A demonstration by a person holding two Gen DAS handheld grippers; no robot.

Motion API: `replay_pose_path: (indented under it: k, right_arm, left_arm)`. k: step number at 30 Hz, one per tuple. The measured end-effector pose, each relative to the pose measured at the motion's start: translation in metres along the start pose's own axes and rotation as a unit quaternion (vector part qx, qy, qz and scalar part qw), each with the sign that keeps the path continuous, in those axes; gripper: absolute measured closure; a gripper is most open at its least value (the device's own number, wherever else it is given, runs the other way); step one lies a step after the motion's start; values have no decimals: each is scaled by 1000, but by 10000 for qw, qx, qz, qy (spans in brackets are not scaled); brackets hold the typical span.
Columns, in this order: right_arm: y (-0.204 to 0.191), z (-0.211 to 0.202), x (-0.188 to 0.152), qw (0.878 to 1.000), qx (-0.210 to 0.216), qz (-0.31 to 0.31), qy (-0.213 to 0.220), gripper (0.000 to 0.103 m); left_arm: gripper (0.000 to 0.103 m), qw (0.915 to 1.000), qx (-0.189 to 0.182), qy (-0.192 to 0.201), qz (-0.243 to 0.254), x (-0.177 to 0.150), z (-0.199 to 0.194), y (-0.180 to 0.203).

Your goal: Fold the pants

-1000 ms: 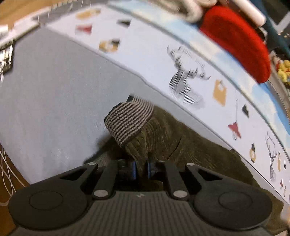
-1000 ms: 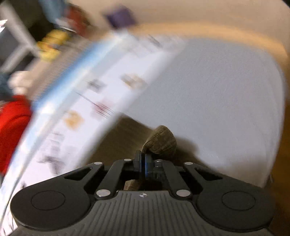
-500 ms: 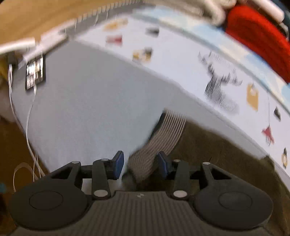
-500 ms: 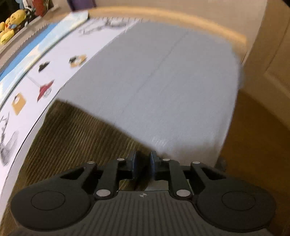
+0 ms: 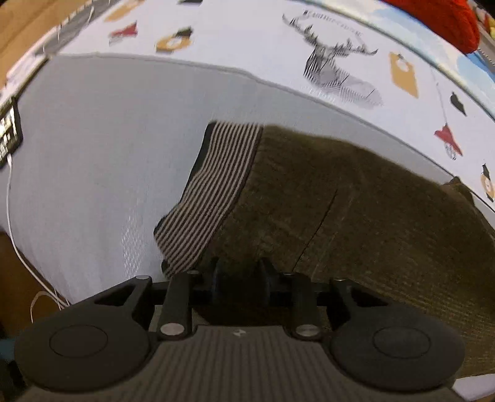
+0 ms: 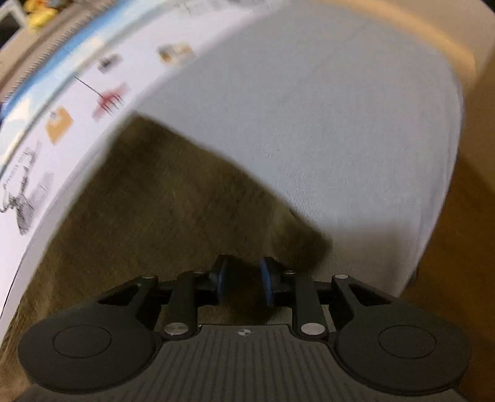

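Note:
Olive corduroy pants [image 5: 355, 210] lie flat on the grey sheet [image 5: 108, 139], with a striped waistband [image 5: 213, 191] at their left end. My left gripper [image 5: 239, 280] is open just above the pants' near edge beside the waistband, holding nothing. In the right wrist view the pants [image 6: 154, 210] spread to the left, their far corner [image 6: 306, 244] near my right gripper [image 6: 244, 283], which is open over the cloth with its blue pads [image 6: 221, 281] apart.
A white patterned blanket with a deer print [image 5: 334, 62] borders the far side of the pants. A red cushion [image 5: 445, 18] lies beyond it. A phone on a white cable [image 5: 7, 133] rests at the sheet's left edge. The bed's right edge [image 6: 439, 198] drops to a brown floor.
Both grippers were shut on pants cloth one second ago and held it up. They have since opened, the cloth has dropped flat, and both have pulled back slightly.

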State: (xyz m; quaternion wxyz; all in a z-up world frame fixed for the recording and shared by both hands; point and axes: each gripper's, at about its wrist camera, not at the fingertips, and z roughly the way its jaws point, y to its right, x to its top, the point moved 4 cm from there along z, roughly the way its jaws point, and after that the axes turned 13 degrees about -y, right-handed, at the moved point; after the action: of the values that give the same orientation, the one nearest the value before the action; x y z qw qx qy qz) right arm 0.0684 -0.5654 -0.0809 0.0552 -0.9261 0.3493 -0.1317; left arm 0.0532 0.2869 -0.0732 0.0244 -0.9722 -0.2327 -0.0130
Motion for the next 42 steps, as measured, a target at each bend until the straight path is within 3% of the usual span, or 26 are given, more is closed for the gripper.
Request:
replay_pose_path:
  k: [4, 8, 11, 13, 16, 18, 22, 25, 27, 29, 30, 31, 32, 34, 36, 38, 42]
  right_arm:
    - [-41, -30, 1, 9932, 504, -806, 678, 76]
    - [-96, -47, 11, 9738, 918, -1869, 909, 76]
    - [-106, -46, 48, 9734, 1011, -1716, 1130, 73]
    - [-101, -35, 67, 9765, 1012, -1562, 1090, 62]
    - [-97, 2, 93, 9841, 599, -1381, 942, 59]
    - [-90, 23, 107, 9873, 540, -1260, 806, 58]
    - [-94, 46, 108, 9859, 707, -1394, 603, 55]
    - [-104, 56, 110, 9814, 569, -1732, 609, 53]
    - [-109, 59, 108, 9778, 476, -1950, 596, 64]
    - [-115, 54, 104, 9696, 456, -2314, 647, 90]
    - [-117, 46, 102, 9662, 510, -2427, 711, 95]
    - [-112, 37, 107, 9699, 510, -2206, 896, 101]
    - [-100, 33, 116, 9788, 541, -1715, 986, 101]
    - [-73, 39, 125, 9926, 600, -647, 829, 100]
    - [-76, 45, 120, 9929, 258, -863, 784, 97]
    - [-89, 34, 118, 9890, -96, -1095, 988, 76]
    - [-112, 4, 107, 9847, -232, -882, 1486, 72]
  left_arm:
    - [65, 9983, -150, 554, 86, 9, -24, 9]
    - [62, 9978, -224, 625, 76, 13, -27, 21]
    - [62, 9974, -330, 636, 101, 13, -29, 22]
    - [61, 9974, -308, 649, 107, 17, -27, 24]
    - [61, 9974, -320, 637, 56, 16, -29, 19]
    - [61, 9975, -313, 636, 41, 18, -30, 16]
    - [61, 9977, -257, 619, 91, 22, -29, 19]
    - [61, 9978, -216, 595, 185, 23, -27, 28]
    - [61, 9976, -193, 606, 275, 24, -27, 35]
    - [61, 9972, -191, 631, 354, 25, -29, 42]
    - [61, 9970, -194, 647, 388, 26, -29, 45]
    - [61, 9968, -193, 658, 417, 26, -30, 48]
    - [61, 9966, -195, 668, 436, 26, -31, 50]
    - [61, 9963, -218, 680, 484, 26, -32, 55]
    - [61, 9958, -239, 685, 559, 25, -32, 58]
    - [61, 9954, -247, 668, 634, 23, -32, 59]
    - [61, 9955, -284, 593, 681, 19, -28, 51]
